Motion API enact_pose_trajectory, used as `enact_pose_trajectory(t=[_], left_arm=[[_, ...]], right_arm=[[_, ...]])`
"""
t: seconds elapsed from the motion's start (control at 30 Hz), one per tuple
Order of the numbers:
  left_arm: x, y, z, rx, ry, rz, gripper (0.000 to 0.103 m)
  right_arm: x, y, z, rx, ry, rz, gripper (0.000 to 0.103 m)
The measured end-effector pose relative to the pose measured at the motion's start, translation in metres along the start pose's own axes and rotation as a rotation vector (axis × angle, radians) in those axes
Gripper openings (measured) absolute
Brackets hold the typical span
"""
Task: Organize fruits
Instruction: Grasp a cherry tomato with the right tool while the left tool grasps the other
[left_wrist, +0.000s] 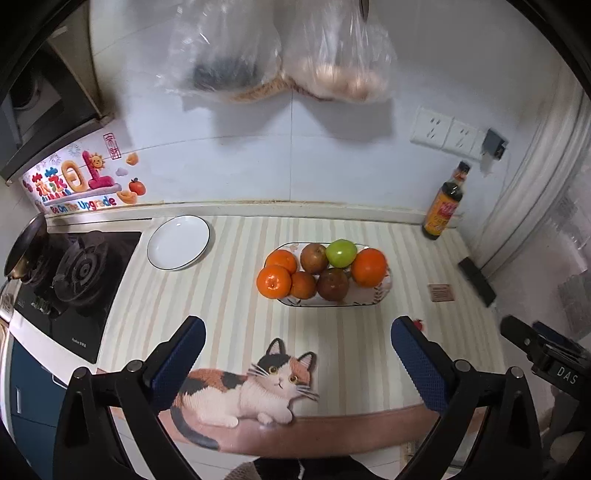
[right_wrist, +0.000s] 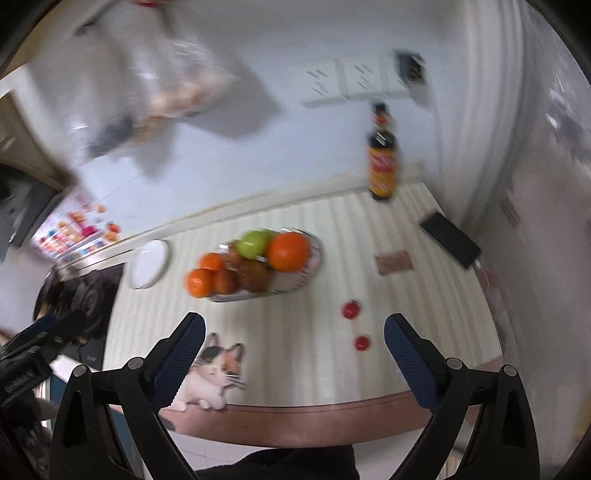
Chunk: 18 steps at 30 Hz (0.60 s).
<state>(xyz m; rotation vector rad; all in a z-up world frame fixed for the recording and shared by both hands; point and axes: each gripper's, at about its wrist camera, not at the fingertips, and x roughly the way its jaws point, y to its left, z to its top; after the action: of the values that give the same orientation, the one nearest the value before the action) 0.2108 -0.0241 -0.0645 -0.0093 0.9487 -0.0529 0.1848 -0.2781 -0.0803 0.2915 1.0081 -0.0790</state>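
Observation:
An oval patterned dish (left_wrist: 369, 295) on the striped counter holds several fruits: oranges (left_wrist: 368, 267), brown apples (left_wrist: 333, 283) and a green apple (left_wrist: 342, 253). An empty white plate (left_wrist: 178, 242) lies to its left near the stove. My left gripper (left_wrist: 297, 332) is open and empty, in front of the dish. In the blurred right wrist view the dish (right_wrist: 314, 254) with the fruits and the white plate (right_wrist: 149, 263) show too. My right gripper (right_wrist: 293, 330) is open and empty above the counter's front.
A gas stove (left_wrist: 79, 273) with a pan sits at the left. A sauce bottle (left_wrist: 445, 205) stands at the back right, with a dark phone (right_wrist: 450, 240) near the wall. Two small red items (right_wrist: 351, 309) lie on the mat. Plastic bags (left_wrist: 280, 55) hang above.

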Motion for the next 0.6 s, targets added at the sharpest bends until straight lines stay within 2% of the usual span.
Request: enact_pose_trajectory(t=[0.13,0.2,0.27,0.3,0.37,0.53,0.6], left_arm=[[0.05,-0.018,0.004,0.033,0.066,0.048,0.103],[0.081,-0.031,0.002,0.062,0.117,0.073,0.103],[0.11,-0.043,-0.002,0.091,0.186,0.069,0.103],[0.122,-0.048,-0.004,0.103,0.213,0.075,0.103],[0.147,-0.06,-0.009,0.128,0.269,0.075,0.103],[0.194,-0.092,-0.017,0.199,0.357,0.056,0.103],[0.208,-0.103,-0.02,0.224,0.381,0.042,0.103]], right_arm=[[0.061,-0.043,-0.005,0.065,0.09,-0.038,0.099],[0.1,-0.063,-0.012,0.093,0.155,-0.044,0.091],[0.137,-0.08,-0.02,0.124,0.215,-0.039,0.076],[0.15,-0.084,-0.023,0.131,0.235,-0.039,0.075],[0.176,-0.092,-0.03,0.145,0.271,-0.025,0.066],[0.225,-0.102,-0.042,0.172,0.332,-0.002,0.055],[0.234,-0.108,-0.041,0.201,0.325,0.01,0.055]])
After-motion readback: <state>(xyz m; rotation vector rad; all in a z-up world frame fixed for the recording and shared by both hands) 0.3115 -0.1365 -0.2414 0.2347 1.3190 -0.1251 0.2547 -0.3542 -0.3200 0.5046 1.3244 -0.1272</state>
